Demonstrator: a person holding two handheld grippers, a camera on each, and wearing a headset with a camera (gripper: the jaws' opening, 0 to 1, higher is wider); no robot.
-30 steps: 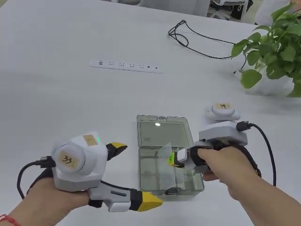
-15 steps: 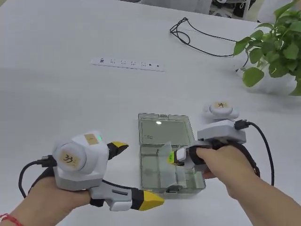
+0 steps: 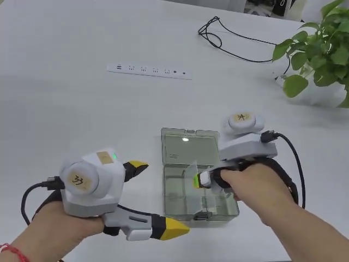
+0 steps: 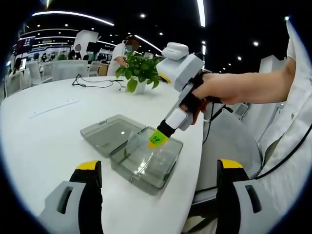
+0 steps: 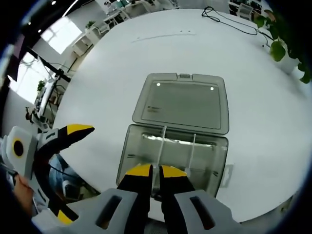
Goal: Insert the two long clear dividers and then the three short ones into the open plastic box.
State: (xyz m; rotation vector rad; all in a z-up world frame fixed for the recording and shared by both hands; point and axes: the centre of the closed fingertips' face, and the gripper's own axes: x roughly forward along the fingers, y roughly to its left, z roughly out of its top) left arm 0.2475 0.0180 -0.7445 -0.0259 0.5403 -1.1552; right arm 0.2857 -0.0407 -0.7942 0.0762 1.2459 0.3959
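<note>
The plastic box (image 5: 125, 157) sits near the near edge of the table (image 3: 82, 109), right in front of the person. Its lid (image 5: 180, 105) lies flat, thrown back toward the table's middle. The right gripper (image 5: 151, 171) hangs over the open tray with its claw pressed together on a clear divider (image 4: 132, 142). It pinches the thin sheet by one edge, so the sheet reaches down into the tray at a slight tilt. I can't make out whether its lower edge has met the floor of the tray or any slot. The left gripper (image 3: 156, 197) waits off the box's left side, touching nothing, its claw spread wide and empty.

On progress, the right gripper view shows a second clear strip (image 5: 192, 148) standing upright in the tray just beside the held one, running from the hinge side toward the front. A pale line along the hinge side may be a long divider or merely the wall; I can't tell which. I'd judge the job under way but well short of done. At least one piece looks seated, the pinched one is not yet home, and others must follow.

Farther off, a power strip (image 3: 150, 71) lies toward the far side of the table. A black cable (image 3: 234, 41) and a potted plant (image 3: 319, 49) keep to the far right corner.
</note>
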